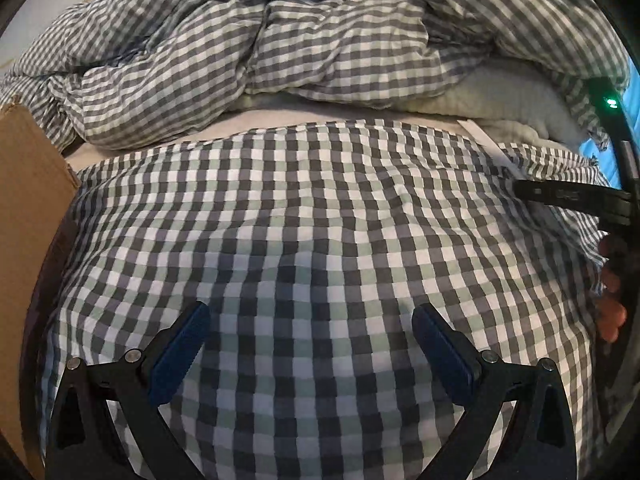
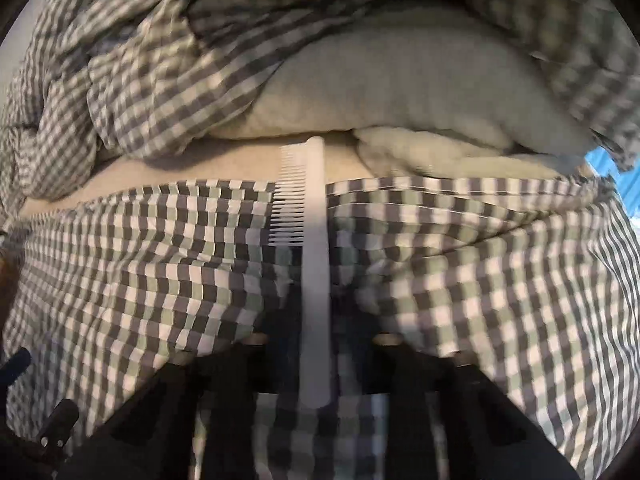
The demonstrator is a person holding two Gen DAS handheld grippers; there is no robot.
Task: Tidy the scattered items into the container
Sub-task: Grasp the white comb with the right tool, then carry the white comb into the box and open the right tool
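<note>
In the right wrist view a white comb [image 2: 314, 264] points away from the camera, teeth to the left, its handle between the blurred black fingers of my right gripper [image 2: 316, 344], which is shut on it above the checked pillow [image 2: 480, 280]. In the left wrist view my left gripper [image 1: 310, 316] is open and empty, blue pads [image 1: 182, 352] wide apart over the checked pillow [image 1: 300, 220]. A brown cardboard box [image 1: 28, 208] stands at the left edge. The right gripper's black body [image 1: 572, 196] and the person's fingers show at the right edge, with a white sliver of the comb [image 1: 486, 140] beyond it.
A crumpled grey-and-white checked duvet [image 1: 240, 48] lies heaped behind the pillow. A cream fleece blanket [image 2: 400, 88] lies beneath it, also seen in the left wrist view [image 1: 500, 100]. A strip of beige sheet [image 1: 280, 118] shows between pillow and duvet.
</note>
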